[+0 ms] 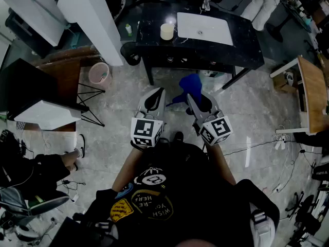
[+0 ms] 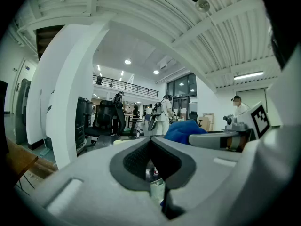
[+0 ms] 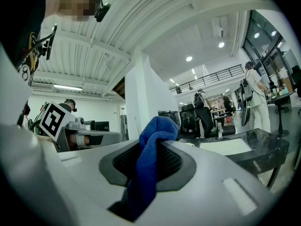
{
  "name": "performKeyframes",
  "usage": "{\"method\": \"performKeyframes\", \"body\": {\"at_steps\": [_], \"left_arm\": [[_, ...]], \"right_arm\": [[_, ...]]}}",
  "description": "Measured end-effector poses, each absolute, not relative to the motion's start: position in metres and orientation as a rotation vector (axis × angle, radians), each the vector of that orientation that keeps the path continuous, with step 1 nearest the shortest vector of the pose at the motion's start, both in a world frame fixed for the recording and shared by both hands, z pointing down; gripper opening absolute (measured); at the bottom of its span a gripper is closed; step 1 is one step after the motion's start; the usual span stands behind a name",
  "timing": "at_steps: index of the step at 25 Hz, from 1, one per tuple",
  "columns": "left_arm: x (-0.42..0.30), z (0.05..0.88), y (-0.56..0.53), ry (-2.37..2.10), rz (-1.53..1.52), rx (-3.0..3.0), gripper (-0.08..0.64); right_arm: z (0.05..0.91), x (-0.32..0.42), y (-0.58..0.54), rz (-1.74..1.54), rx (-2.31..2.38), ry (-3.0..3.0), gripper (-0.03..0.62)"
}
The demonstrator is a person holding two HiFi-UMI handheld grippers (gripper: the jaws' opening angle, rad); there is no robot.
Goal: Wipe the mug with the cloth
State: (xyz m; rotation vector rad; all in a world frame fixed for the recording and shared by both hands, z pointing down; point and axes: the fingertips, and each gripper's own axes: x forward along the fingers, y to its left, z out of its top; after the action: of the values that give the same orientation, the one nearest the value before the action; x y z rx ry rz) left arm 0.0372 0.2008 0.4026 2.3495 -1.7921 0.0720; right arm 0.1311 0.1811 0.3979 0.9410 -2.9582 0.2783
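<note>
Head view shows you standing back from the black table [image 1: 247, 48], with both grippers held out side by side over the floor, short of its near edge. The mug [image 1: 166, 31] stands upright on the tabletop, just left of a white mat [image 1: 204, 28], well apart from both grippers and touched by neither.

Your right gripper [image 1: 190, 98] has its jaws pressed on the blue cloth [image 1: 189, 83]. In the right gripper view the cloth runs up between the dark pads, bunches into a rounded fold above them, and hangs down below the pinch. From above, that bunch pokes out past the jaw tips toward the table.

Your left gripper [image 1: 156, 93] carries nothing. In the left gripper view its jaws are pressed together, the pads meeting in a narrow seam with no object between them. The cloth and your right gripper show just beside it, to its right, at about the same height.

A pink bin [image 1: 98, 73] sits on the floor to your left, near a white pillar [image 1: 95, 14].
</note>
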Motion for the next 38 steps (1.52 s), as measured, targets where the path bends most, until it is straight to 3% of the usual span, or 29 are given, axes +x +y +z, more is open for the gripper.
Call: {"method": "performKeyframes", "body": {"at_steps": [28, 38], "left_arm": [[-0.029, 0.432, 0.194, -1.746, 0.078, 2.326, 0.005], [-0.053, 0.451, 0.099, -1.756, 0.085, 2.293, 0.005]], "right_arm": [[0.427, 0.067, 0.167, 0.312, 0.969, -2.915, 0.089], [0.452, 0.04, 0.077, 0.301, 0.887, -2.895, 0.089]]}}
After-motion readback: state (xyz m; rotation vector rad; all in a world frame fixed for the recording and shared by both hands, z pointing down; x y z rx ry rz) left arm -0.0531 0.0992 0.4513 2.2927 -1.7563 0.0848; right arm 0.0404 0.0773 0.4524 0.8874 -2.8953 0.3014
